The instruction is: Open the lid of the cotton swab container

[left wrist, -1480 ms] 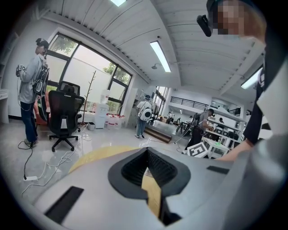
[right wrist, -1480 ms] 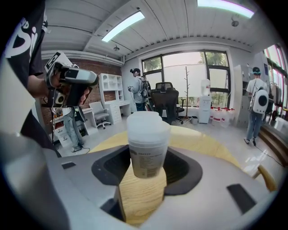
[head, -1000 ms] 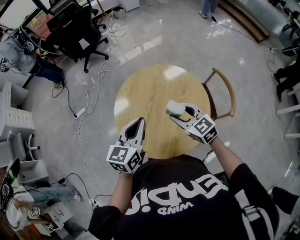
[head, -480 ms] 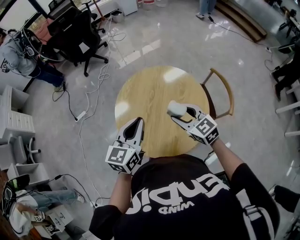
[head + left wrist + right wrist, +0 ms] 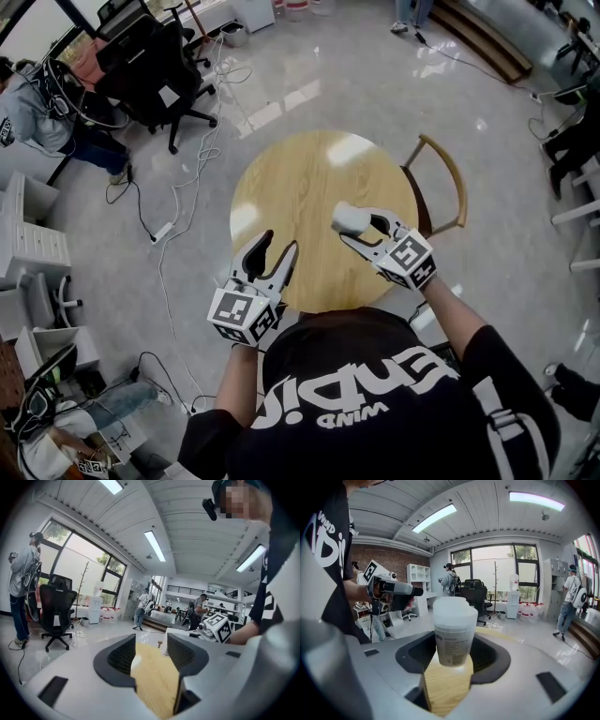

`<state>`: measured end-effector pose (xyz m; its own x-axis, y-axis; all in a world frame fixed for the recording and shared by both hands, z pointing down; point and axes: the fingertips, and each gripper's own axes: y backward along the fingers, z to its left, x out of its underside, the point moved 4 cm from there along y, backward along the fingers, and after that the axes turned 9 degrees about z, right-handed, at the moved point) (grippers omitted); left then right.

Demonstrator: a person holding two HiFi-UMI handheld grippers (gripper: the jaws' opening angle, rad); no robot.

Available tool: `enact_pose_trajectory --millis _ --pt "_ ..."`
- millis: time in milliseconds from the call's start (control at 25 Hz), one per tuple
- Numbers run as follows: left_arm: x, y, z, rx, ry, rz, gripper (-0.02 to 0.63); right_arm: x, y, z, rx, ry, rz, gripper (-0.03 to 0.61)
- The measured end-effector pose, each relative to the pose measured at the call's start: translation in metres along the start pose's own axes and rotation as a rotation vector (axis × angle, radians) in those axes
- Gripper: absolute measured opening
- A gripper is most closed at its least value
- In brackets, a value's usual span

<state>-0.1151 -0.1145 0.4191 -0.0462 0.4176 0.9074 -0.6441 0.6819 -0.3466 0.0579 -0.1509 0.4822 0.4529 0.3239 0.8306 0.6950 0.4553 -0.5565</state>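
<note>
Partly hidden, the cotton swab container [image 5: 452, 630] sits pinched in the right gripper [image 5: 361, 228]; the left gripper [image 5: 277, 246] just spread, empty.

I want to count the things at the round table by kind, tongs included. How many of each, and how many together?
Round wooden table: 1
Wooden chair: 1
Cotton swab container: 1
Tongs: 2, the left tongs, whose jaws have just been opening with nothing between them, and the right tongs, shut on the container
Total: 5
</note>
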Motion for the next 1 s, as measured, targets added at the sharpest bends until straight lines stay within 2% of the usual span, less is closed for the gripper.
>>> enact_pose_trajectory --millis 320,640,800,880,1000 --pt "-0.016 0.011 0.003 0.085 -0.117 0.037 0.209 -0.009 0.008 0.012 -0.036 0.019 -0.027 0.21" --pt "-0.032 -0.004 -0.012 0.239 -0.323 0.098 0.209 -0.013 0.011 0.024 -0.069 0.03 -0.036 0.209" --pt "-0.036 -0.016 -0.021 0.345 -0.368 0.118 0.216 -0.019 0.013 0.027 -0.075 0.034 -0.044 0.209" --pt "-0.036 -0.024 -0.027 0.395 -0.377 0.133 0.246 -0.021 0.016 0.027 -0.077 0.036 -0.049 0.209" --pt "-0.035 -0.035 -0.036 0.459 -0.397 0.139 0.258 -0.023 0.02 0.029 -0.088 0.038 -0.052 0.207"
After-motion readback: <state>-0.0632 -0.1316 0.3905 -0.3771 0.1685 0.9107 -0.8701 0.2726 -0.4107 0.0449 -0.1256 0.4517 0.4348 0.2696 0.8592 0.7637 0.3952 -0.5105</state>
